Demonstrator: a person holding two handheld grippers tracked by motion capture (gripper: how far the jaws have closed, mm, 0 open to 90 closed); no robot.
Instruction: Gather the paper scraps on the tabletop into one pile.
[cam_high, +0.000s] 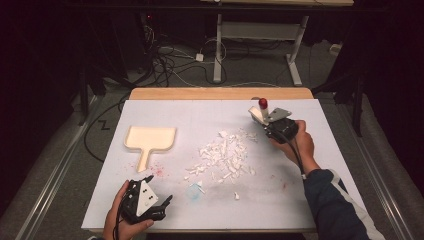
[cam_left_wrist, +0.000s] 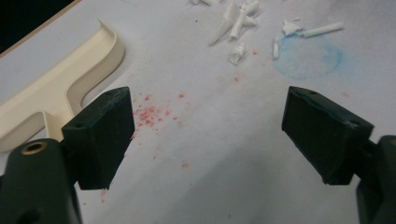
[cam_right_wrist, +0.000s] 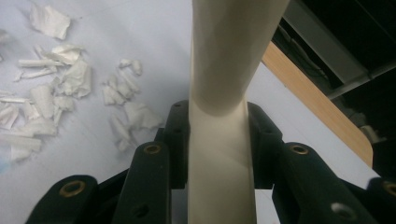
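Observation:
A heap of torn white paper scraps (cam_high: 225, 155) (cam_left_wrist: 238, 23) (cam_right_wrist: 60, 88) lies mid-table on the white sheet. Left of it lies a cream dustpan (cam_high: 150, 137) (cam_left_wrist: 70, 79), handle toward me. My right gripper (cam_high: 264, 120) (cam_right_wrist: 219, 112) is held above the table's far right, beyond the scraps, shut on the cream handle of a tool (cam_right_wrist: 224, 70) whose red end (cam_high: 263, 103) points up. By the front edge, my left gripper (cam_high: 160, 188) (cam_left_wrist: 205, 112) stands open near the dustpan handle, with only bare sheet between its jaws.
Red specks (cam_high: 157, 170) (cam_left_wrist: 152, 114) and a faint blue smear (cam_high: 195, 191) (cam_left_wrist: 310, 58) mark the sheet near the left gripper. The table's wooden far edge (cam_high: 220, 93) (cam_right_wrist: 317, 102) borders the sheet. Behind it are cables and a desk frame (cam_high: 295, 55) on the floor.

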